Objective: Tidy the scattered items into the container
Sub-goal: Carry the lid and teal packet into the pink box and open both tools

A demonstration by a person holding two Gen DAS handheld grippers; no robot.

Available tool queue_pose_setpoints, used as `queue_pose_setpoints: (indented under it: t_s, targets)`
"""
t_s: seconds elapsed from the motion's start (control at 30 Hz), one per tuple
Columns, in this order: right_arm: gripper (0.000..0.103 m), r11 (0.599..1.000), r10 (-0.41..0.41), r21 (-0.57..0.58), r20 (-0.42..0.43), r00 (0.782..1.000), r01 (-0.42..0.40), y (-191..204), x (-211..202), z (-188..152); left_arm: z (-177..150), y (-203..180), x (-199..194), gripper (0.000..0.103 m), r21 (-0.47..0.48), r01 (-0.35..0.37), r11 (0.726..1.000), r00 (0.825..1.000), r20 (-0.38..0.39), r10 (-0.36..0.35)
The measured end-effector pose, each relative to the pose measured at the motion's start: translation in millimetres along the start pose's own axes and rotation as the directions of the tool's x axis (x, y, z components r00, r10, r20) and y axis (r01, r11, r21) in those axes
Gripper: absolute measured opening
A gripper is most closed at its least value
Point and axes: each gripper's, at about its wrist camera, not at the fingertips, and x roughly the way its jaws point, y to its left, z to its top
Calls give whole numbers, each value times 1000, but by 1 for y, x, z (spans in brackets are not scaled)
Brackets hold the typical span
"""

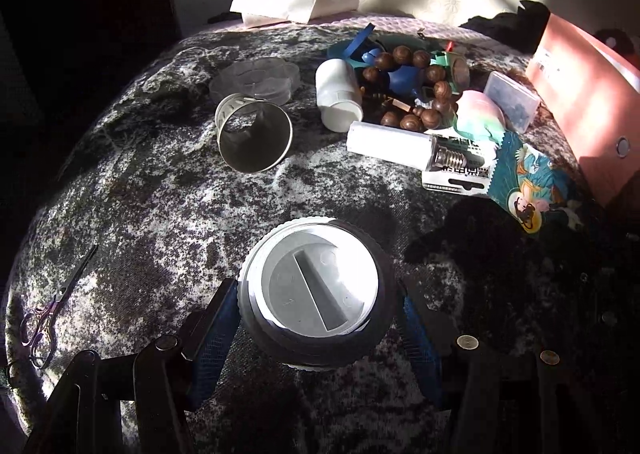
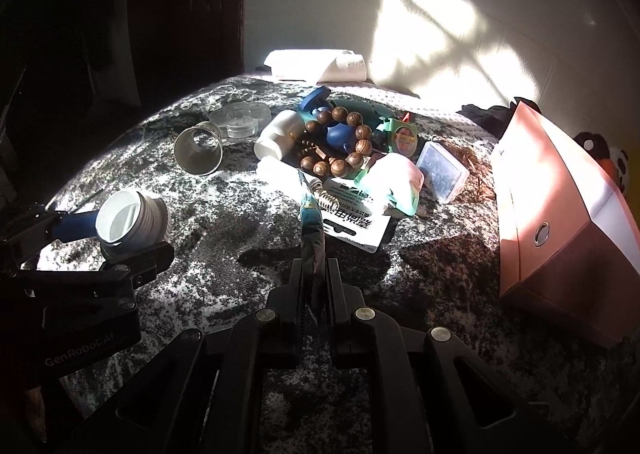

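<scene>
My left gripper [image 1: 316,318] is shut on a round grey-and-white screw lid [image 1: 314,288], held above the mottled dark cloth; it also shows at the left of the right wrist view [image 2: 128,221]. My right gripper [image 2: 314,278] is shut on a teal printed packet [image 2: 312,238], seen edge-on; the packet also shows in the left wrist view [image 1: 528,181]. A pile of items lies at the far middle: wooden bead bracelet [image 1: 416,89], white bottle [image 1: 338,93], bulb in its pack [image 1: 404,143], pink-green cloth [image 1: 478,113]. The pink box [image 2: 560,213] stands at the right.
A metal cup [image 1: 254,135] lies on its side by a clear flower-shaped dish [image 1: 256,79]. Small scissors [image 1: 44,318] lie at the left edge. A clear plastic case [image 1: 512,99] sits by the pile. Folded white paper [image 1: 296,1] lies at the back by the wall.
</scene>
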Motion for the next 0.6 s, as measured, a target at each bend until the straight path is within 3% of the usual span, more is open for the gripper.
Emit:
queue_pose_setpoints:
  t_s: [0.37,0.6]
  targets:
    - [9,998,40,39,98,994,-44,-20,-53,4,7,-21,-35,65,33,1,999,999,46,-3]
    - [9,996,20,83,158,987,-33,-48,-89,-1,27,-63,-58,65,91,39,995,995,92,-48]
